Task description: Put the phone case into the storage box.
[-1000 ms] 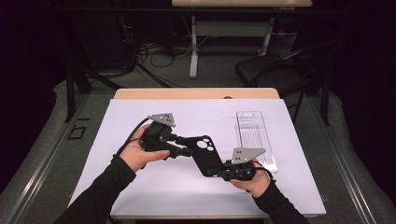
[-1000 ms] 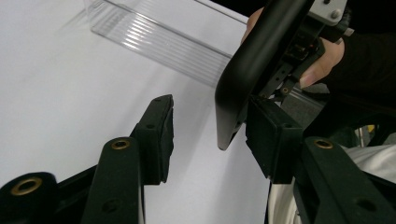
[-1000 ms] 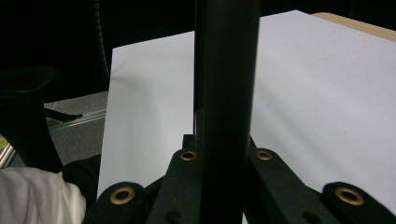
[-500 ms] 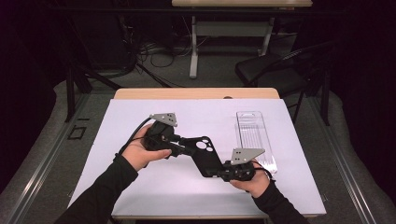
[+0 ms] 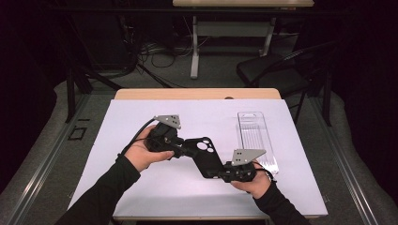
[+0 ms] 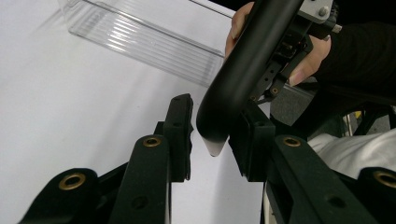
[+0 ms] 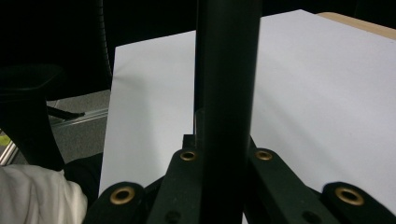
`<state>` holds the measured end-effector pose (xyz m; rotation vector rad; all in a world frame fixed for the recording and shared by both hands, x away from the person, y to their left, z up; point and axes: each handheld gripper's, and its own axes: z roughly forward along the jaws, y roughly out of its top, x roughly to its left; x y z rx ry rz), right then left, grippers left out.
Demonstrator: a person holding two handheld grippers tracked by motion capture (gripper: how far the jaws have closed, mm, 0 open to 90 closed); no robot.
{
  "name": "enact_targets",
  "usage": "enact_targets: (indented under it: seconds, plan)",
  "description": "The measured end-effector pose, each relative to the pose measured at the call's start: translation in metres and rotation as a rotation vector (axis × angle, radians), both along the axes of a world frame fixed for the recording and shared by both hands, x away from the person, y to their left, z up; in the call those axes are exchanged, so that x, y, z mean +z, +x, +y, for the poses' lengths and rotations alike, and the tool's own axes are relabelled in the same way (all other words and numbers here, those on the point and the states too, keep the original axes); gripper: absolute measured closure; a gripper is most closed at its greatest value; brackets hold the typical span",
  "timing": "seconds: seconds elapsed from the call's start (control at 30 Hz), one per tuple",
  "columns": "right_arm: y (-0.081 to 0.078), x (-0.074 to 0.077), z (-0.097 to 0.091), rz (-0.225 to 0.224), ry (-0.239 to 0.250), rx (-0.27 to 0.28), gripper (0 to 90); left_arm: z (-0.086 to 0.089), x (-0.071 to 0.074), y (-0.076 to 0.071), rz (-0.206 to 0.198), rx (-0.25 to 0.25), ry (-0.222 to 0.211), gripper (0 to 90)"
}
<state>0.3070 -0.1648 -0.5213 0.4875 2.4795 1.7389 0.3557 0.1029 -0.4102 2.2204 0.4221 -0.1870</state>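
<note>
I am holding a black phone case (image 5: 204,157) above the white surface (image 5: 141,197), right tongs (image 5: 224,176) pinching its near end, probably steadying it, while left tongs (image 6: 212,135) are standing spread around its far corner, likely awaiting closure.

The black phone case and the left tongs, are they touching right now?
Cannot tell. In the left gripper view the phone case hangs between the open jaws of the left tongs, white showing on one side, but the other side is hidden.
</note>
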Motion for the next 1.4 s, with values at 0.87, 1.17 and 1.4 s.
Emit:
enact_targets:
  seconds: [0.87, 1.17, 1.4]
  plan:
    - [0.001, -0.001, -0.001, -0.001, 0.011, 0.005, 88.8, -0.005, -0.003, 0.002, 0.006, -0.044, -0.005, 74.8]
    - [0.001, -0.002, 0.000, 0.006, 0.019, 0.006, 88.8, -0.002, -0.010, 0.004, 0.034, -0.038, -0.047, 74.8]
    - [0.001, -0.002, 0.000, 0.009, 0.024, 0.006, 88.8, -0.006, -0.013, 0.004, 0.054, -0.035, -0.054, 73.9]
